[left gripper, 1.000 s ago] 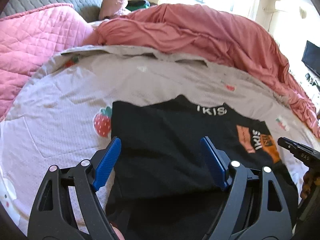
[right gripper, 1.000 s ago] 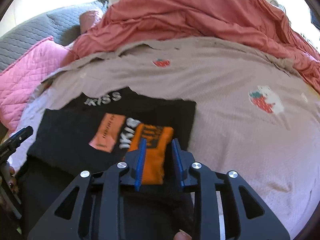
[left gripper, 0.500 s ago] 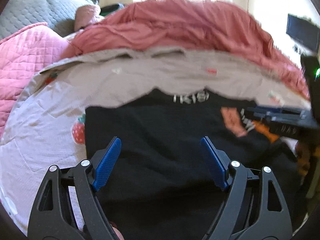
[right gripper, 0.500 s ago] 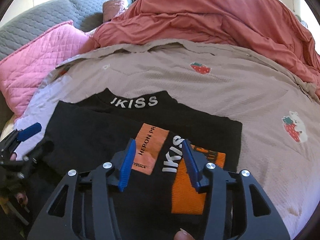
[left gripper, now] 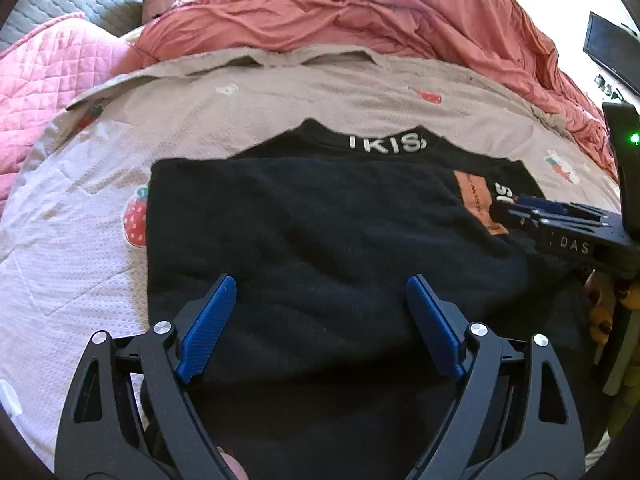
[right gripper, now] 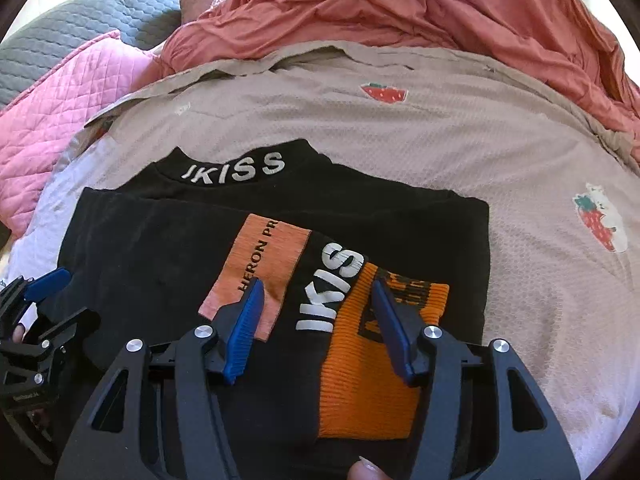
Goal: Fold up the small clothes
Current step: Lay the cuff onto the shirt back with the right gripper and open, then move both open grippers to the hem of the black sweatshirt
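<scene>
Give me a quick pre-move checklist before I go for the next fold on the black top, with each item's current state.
1. Left gripper free of cloth: ok, jaws wide and opening, nothing pinched.
2. Right gripper released: ok, jaws opening over the orange cuff, pads not pressing it.
3. Black top lying flat on the strawberry sheet: ok, sleeves folded in across the body.
4. Collar end square: ok, edges look even.
5. Near hem ready to grab: cannot tell, hidden under both grippers.
6. Space beyond the collar: ok, the red duvet lies well back.
</scene>
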Motion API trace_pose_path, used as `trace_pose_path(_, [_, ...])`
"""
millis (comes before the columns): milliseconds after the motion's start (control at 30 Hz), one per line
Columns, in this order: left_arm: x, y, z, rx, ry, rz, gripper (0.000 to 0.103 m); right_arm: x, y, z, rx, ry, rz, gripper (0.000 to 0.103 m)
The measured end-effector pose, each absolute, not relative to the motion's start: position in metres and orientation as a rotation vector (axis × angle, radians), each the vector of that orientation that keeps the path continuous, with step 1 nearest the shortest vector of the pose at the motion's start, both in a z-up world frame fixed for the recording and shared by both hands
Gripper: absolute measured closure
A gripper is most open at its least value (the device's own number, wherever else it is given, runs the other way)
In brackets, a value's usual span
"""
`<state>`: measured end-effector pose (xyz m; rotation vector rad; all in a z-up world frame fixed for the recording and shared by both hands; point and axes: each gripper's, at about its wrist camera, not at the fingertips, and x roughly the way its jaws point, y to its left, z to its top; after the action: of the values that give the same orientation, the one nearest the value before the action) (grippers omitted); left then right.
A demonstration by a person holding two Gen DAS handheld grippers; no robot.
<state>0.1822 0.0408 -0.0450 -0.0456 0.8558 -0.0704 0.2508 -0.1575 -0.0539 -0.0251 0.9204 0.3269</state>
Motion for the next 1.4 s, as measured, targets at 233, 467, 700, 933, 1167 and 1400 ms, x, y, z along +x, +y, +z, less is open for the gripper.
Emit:
trace_pose_path(233, [0.17, 0.038, -0.028, -0.066, 0.798, -0.072, 0.016, 0.229, -0.167, -0.044, 0.027, 0.889, 0.343, 0.016])
trace_pose_path(467, [0.16, 0.048, -0.014, -0.119, 0.745, -0.051, 0.01, 0.214, -0.178, -0.041, 0.077, 0.887, 0.341, 0.013])
trace_pose_path(700, [0.153, 0.056, -0.007, -0.129, 0.709, 0.002, 0.01, 0.204, -0.185, -0.034, 0.079, 0.856, 0.31, 0.005])
trace_pose_path(933, [0.136, 0.068, 0.0, -0.131, 0.662, 0.069, 0.01, 0.194, -0.19, -0.026, 0.088, 0.842, 0.313, 0.005])
trace_pose_path(1167, [0.118, 0.09, 0.002, -0.182, 0.642, 0.139, 0.01, 0.183, -0.197, -0.014, 0.096, 0.825, 0.32, 0.005])
trace_pose_path(1400, [0.101, 0.111, 0.002, -0.264, 0.643, 0.175, 0.01, 0.165, -0.205, -0.001, 0.075, 0.803, 0.335, 0.005])
